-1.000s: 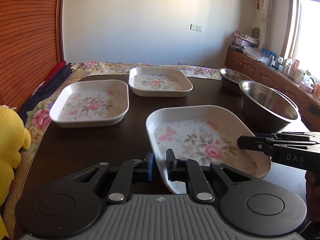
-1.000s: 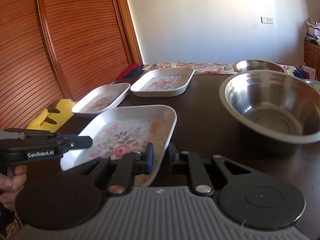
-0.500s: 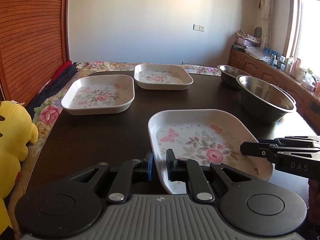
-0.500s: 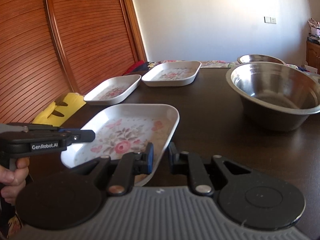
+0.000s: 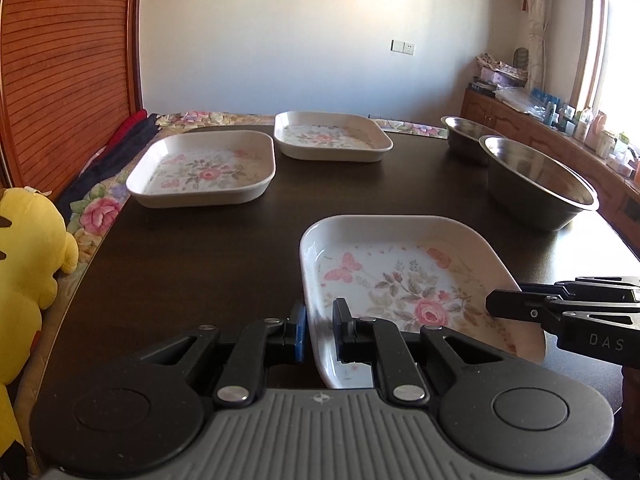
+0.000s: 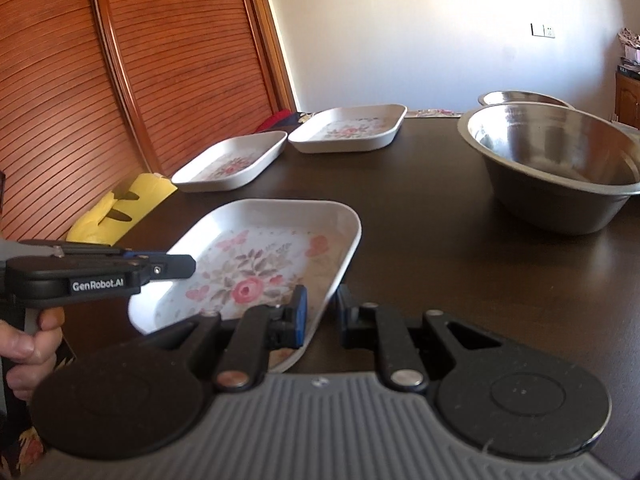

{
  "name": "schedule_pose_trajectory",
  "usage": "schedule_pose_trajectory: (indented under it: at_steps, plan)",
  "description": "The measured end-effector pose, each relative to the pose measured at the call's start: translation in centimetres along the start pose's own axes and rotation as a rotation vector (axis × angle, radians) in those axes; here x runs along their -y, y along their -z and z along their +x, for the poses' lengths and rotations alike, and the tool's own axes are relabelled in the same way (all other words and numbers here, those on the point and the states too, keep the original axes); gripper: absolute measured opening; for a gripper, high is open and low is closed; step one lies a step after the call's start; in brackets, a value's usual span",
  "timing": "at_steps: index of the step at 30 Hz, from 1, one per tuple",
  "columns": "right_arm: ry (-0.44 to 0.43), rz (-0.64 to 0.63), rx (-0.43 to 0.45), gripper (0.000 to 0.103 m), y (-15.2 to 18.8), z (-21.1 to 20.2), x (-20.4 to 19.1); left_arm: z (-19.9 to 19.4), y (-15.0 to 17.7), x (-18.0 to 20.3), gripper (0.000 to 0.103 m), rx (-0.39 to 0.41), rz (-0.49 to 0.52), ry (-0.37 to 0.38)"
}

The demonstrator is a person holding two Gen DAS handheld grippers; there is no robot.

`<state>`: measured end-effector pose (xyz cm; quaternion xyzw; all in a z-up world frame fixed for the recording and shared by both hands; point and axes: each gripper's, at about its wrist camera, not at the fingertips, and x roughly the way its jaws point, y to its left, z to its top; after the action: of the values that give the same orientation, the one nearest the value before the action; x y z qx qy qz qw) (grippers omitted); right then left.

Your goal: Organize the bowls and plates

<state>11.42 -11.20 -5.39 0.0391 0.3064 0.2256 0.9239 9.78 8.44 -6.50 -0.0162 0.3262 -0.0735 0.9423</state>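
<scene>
At the near edge of the dark wooden table (image 5: pixel 208 264), both grippers are clamped on 1 floral square plate (image 5: pixel 400 276). The left gripper (image 5: pixel 319 330) pinches the plate's near-left rim, 1 finger outside the wall and 1 inside; the right gripper (image 6: pixel 320 316) pinches the near-right rim the same way. In both wrist views the plate looks carried, with its near edge off the table, though I cannot tell whether the far edge is touching the wood.

2 more plates of the same pattern wait farther back on the left: 1 mid-left plate (image 5: pixel 204 168) and 1 far plate (image 5: pixel 332 136), lying just beside each other but apart. On the right stand 1 large steel bowl (image 5: pixel 536 180) and, right behind it, 1 smaller steel bowl (image 5: pixel 466 134).

My reading: the step in hand is the first plate transfer, early in the task, since nothing is stacked yet. The next move calls for keeping the plate level between both grippers, carrying it across to 1 of the other plates, lining up the corners, lowering it until it nests, then releasing both rims together.
</scene>
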Motion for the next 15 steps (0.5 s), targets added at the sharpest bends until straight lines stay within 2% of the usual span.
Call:
schedule_pose_trajectory:
  at_steps: [10,15]
  plan:
    - [0.014,0.006,0.02,0.019,-0.2,-0.4,0.4,-0.1,0.1,-0.2,0.017,0.006,-0.018,-0.001]
    - [0.03,-0.01,0.072,0.029,-1.4,-1.6,1.0,-0.6,-0.6,-1.1,0.035,0.027,-0.032,-0.007]
